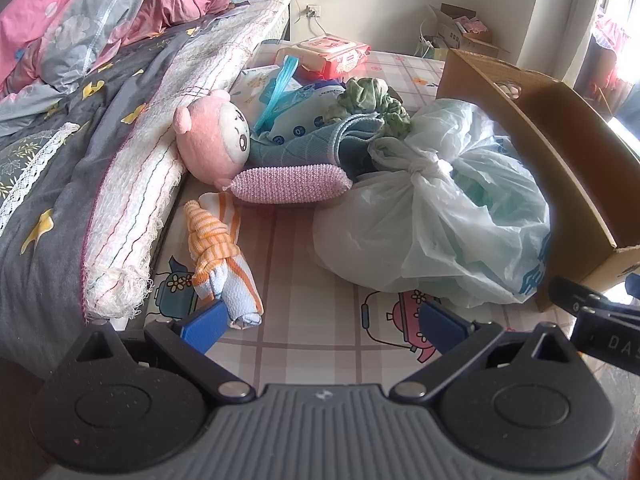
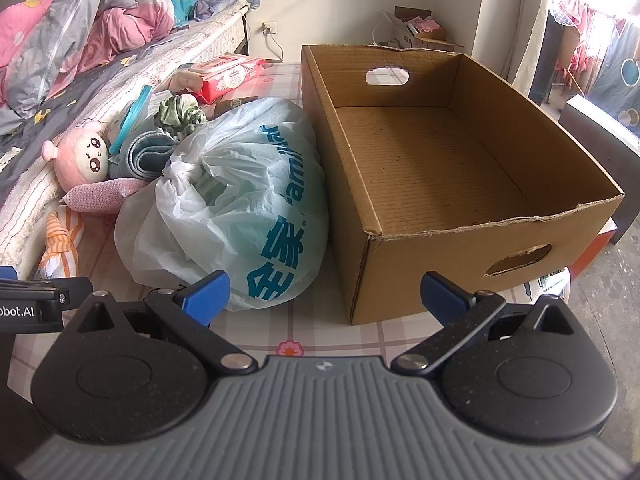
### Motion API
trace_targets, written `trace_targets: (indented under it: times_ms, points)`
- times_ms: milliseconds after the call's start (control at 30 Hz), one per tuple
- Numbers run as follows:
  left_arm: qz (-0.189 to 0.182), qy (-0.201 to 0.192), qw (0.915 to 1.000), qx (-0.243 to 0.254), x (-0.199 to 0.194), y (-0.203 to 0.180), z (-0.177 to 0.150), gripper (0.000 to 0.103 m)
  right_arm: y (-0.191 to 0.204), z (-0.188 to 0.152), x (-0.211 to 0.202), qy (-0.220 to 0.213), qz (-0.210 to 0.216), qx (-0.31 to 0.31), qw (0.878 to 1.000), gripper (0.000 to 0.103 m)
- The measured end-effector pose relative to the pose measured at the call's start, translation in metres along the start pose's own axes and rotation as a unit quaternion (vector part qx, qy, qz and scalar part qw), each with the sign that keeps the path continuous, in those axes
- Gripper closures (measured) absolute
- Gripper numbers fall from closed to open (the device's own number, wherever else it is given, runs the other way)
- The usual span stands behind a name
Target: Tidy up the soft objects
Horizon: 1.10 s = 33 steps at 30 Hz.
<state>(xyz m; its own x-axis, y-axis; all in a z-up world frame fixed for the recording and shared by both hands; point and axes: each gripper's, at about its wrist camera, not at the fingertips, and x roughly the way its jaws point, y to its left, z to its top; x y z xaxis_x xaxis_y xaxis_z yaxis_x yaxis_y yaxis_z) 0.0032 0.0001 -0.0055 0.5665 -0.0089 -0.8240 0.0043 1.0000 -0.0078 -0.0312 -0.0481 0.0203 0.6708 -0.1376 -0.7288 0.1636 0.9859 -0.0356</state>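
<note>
Soft things lie on a checked mat: a pink plush doll, a pink knitted roll, an orange-striped knotted cloth, a teal towel, a green scrunched cloth and a tied white plastic bag. An open, empty cardboard box stands right of the bag. My left gripper is open, its left finger beside the striped cloth. My right gripper is open in front of the bag and box.
A bed with a grey quilt and pink bedding borders the mat on the left. Wet-wipe packs lie at the back. Another box stands by the far wall. The right gripper's body shows at right.
</note>
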Motion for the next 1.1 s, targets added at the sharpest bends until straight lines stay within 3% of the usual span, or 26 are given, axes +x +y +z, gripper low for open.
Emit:
trace_targets:
  times_ms: [1100]
  points:
    - [-0.001, 0.005, 1.0, -0.005, 0.0019, 0.0046, -0.0025, 0.001, 0.0024, -0.0019, 0.0018, 0.003, 0.001, -0.001, 1.0, 0.001]
